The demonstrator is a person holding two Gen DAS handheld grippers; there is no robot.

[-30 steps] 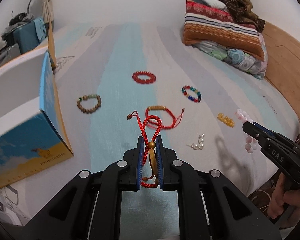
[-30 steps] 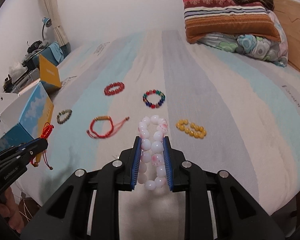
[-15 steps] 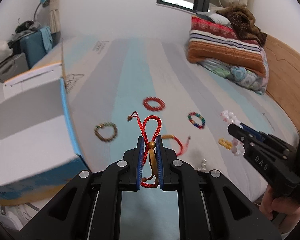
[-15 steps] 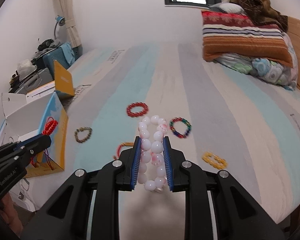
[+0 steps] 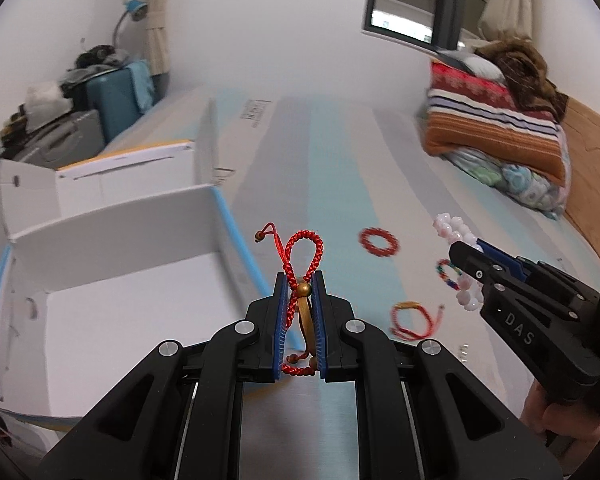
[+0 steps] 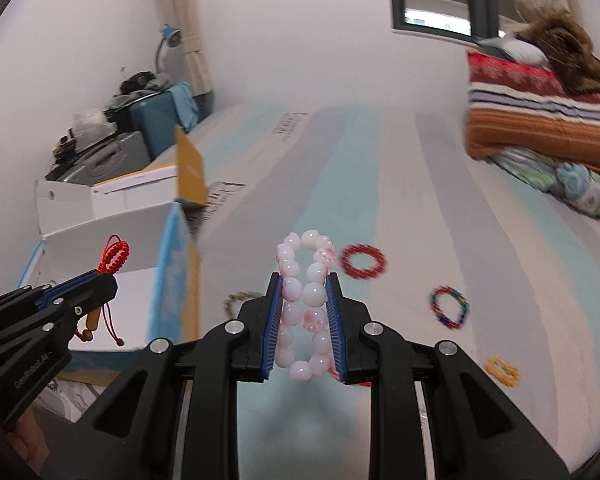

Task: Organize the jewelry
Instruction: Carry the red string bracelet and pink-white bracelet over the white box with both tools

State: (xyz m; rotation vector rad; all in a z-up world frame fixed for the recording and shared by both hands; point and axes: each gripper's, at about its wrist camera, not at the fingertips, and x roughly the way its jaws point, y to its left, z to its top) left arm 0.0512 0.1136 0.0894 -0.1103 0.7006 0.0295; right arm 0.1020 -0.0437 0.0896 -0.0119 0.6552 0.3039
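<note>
- Striped bedding [image 6: 340, 184] in pale blue, grey and cream covers the bed; a suitcase [image 5: 116, 100] and clutter stand by the far-left wall, folded blankets [image 6: 540, 120] far right.
- Open white box [image 5: 120, 312] with blue edges sits at the bed's left side.
- Left gripper [image 5: 300, 316] is held level above the box's right wall, its pads pinching a red cord bracelet [image 5: 302, 256]; the braided loop sticks up past the tips and a gold bead sits between the pads.
- Right gripper [image 6: 304, 320] hovers over the bed beside the box, its pads pressed on a pink-white bead bracelet [image 6: 306, 292] whose round, glossy beads run in two rows between them.
- On the bedding lie a brownish bead ring [image 6: 236, 300], a red bead ring [image 6: 364, 261], a red cord loop [image 5: 412, 320], a multicoloured ring [image 6: 449, 307] and a yellow piece [image 6: 502, 371], all apart.
</note>
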